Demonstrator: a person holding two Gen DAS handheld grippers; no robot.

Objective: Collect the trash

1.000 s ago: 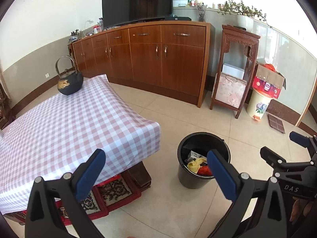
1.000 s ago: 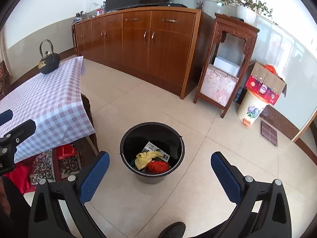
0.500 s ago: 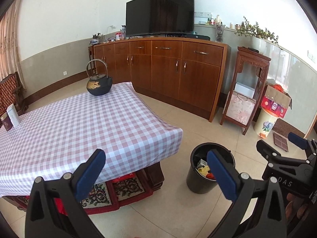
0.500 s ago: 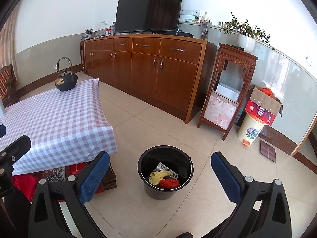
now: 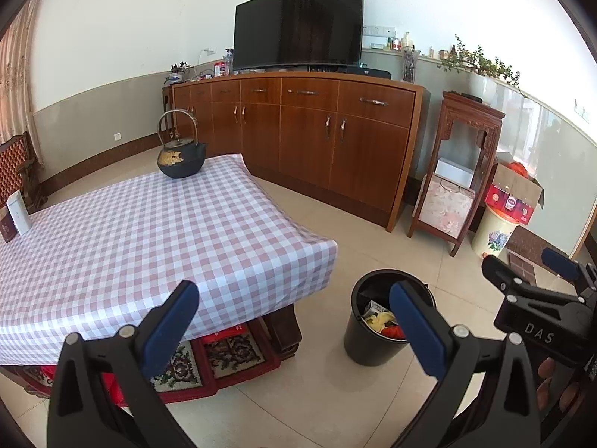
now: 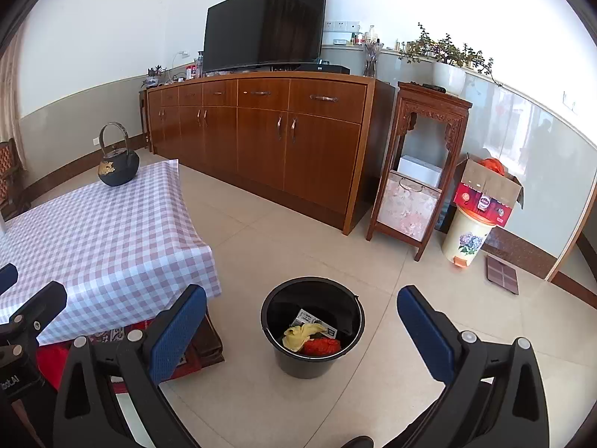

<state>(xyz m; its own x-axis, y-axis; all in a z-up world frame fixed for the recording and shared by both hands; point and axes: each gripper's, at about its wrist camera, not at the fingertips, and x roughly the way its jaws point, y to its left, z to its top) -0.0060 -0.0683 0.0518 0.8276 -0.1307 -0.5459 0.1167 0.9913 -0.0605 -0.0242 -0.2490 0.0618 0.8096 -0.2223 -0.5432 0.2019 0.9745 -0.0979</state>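
Note:
A black bucket (image 6: pixel 311 366) stands on the tiled floor beside the low table. Inside it lie a yellow crumpled scrap (image 6: pixel 298 336), a red wrapper (image 6: pixel 322 345) and a white printed carton (image 6: pixel 313 319). My right gripper (image 6: pixel 302 330) hovers open above and short of the bucket, with nothing between its blue pads. Over the table's near corner my left gripper (image 5: pixel 294 321) is open and holds nothing. Its right finger partly covers the bucket (image 5: pixel 367 347). Each gripper shows at the edge of the other's view.
A pink checked cloth covers the low table (image 5: pixel 149 231), with a black iron teapot (image 5: pixel 181 156) at its far end and small boxes (image 5: pixel 16 216) at its left. A wooden sideboard (image 6: pixel 261 142) with a TV, a carved stand (image 6: pixel 418 171) and a floral bin (image 6: pixel 466 240) line the wall.
Both grippers have risen and drawn back from the bucket, which now looks smaller and lower in both views. More of the wall and TV shows. Both stayed open.

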